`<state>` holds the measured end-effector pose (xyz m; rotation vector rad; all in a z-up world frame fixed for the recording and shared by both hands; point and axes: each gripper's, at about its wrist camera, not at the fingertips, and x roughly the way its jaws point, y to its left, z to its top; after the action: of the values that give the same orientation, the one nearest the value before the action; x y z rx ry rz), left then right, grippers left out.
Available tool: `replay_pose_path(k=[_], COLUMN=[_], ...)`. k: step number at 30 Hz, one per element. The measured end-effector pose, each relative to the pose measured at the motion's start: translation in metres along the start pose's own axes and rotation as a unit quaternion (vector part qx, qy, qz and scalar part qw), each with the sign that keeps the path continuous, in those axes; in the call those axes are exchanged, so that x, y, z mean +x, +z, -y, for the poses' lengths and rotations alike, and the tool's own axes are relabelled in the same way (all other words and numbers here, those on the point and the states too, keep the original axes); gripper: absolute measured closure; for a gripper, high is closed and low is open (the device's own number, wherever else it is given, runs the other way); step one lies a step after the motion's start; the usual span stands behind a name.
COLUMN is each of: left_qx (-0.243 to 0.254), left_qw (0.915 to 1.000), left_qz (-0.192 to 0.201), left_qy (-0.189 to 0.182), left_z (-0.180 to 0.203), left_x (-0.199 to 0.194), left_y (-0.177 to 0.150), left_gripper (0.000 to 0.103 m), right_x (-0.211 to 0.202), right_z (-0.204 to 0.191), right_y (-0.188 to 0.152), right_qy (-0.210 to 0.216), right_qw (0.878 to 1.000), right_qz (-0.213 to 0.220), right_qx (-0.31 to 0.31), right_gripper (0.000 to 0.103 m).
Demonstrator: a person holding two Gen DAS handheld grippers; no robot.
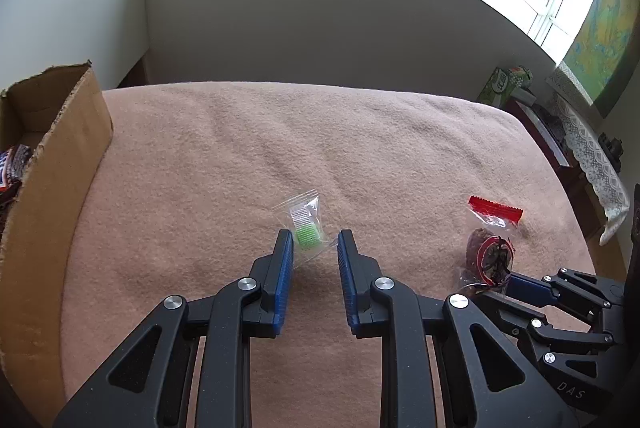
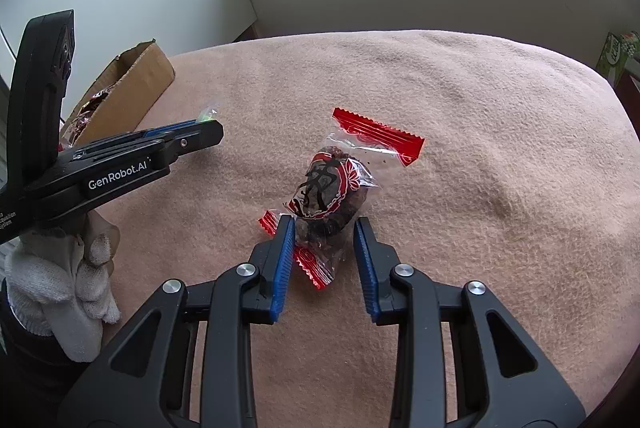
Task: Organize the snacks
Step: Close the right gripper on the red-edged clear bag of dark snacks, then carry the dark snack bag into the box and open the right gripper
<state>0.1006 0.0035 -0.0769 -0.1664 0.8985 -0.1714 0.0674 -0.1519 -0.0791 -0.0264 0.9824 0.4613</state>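
I've got both pinches set — left gripper (image 1: 313,242) nipping the green candy packet (image 1: 305,228) at frame centre, right gripper (image 2: 324,230) squeezing the red-ended dried-fruit packet (image 2: 334,195). I'd lift both straight up, gently, then carry them toward the cardboard box (image 1: 60,131) at left — thin wrappers may slip.

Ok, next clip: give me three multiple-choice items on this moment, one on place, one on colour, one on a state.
1. Where is the cardboard box?
A. at the blanket's left edge
B. between the two snacks
C. on the windowsill

2. What colour is the snack inside the clear packet?
A. blue
B. green
C. yellow

3. What is the right gripper doing?
A. hanging open above bare blanket
B. closed on the red-ended snack packet
C. reaching into the box

Key: 1 A, the box stands at the left edge; 2 B, a green piece shows through; 3 B, both pads press its sides.
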Motion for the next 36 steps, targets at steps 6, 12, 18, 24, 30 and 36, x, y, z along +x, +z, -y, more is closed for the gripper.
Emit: replay_pose_path(k=[6, 12, 18, 24, 30, 36], left_qx=[0.004, 0.006, 0.005, 0.007, 0.005, -0.004], left_qw=[1.0, 1.0, 0.9999, 0.9996, 0.9986, 0.9965], left_qz=[-0.005, 0.002, 0.011, 0.029, 0.053, 0.083], left_qy=[0.001, -0.002, -0.002, -0.001, 0.0, 0.004], left_z=[0.002, 0.004, 0.002, 0.003, -0.005, -0.023], left_x=[0.001, -0.003, -0.007, -0.018, -0.044, -0.077], left_y=[-0.002, 0.0, 0.001, -0.003, -0.006, -0.012], left_gripper=[0.082, 0.082, 0.082, 0.082, 0.082, 0.082], right_x=[0.001, -0.009, -0.022, -0.031, -0.038, -0.039], right_z=[0.006, 0.006, 0.003, -0.002, -0.014, -0.043], right_y=[-0.003, -0.001, 0.003, 0.011, 0.026, 0.044], right_qy=[-0.002, 0.003, 0.006, 0.01, 0.021, 0.036], right_qw=[1.0, 1.0, 0.999, 0.999, 0.998, 0.997], right_qz=[-0.003, 0.014, 0.031, 0.047, 0.062, 0.075], right_qx=[0.006, 0.009, 0.01, 0.009, 0.014, 0.006], right_gripper=[0.073, 0.074, 0.074, 0.074, 0.074, 0.074])
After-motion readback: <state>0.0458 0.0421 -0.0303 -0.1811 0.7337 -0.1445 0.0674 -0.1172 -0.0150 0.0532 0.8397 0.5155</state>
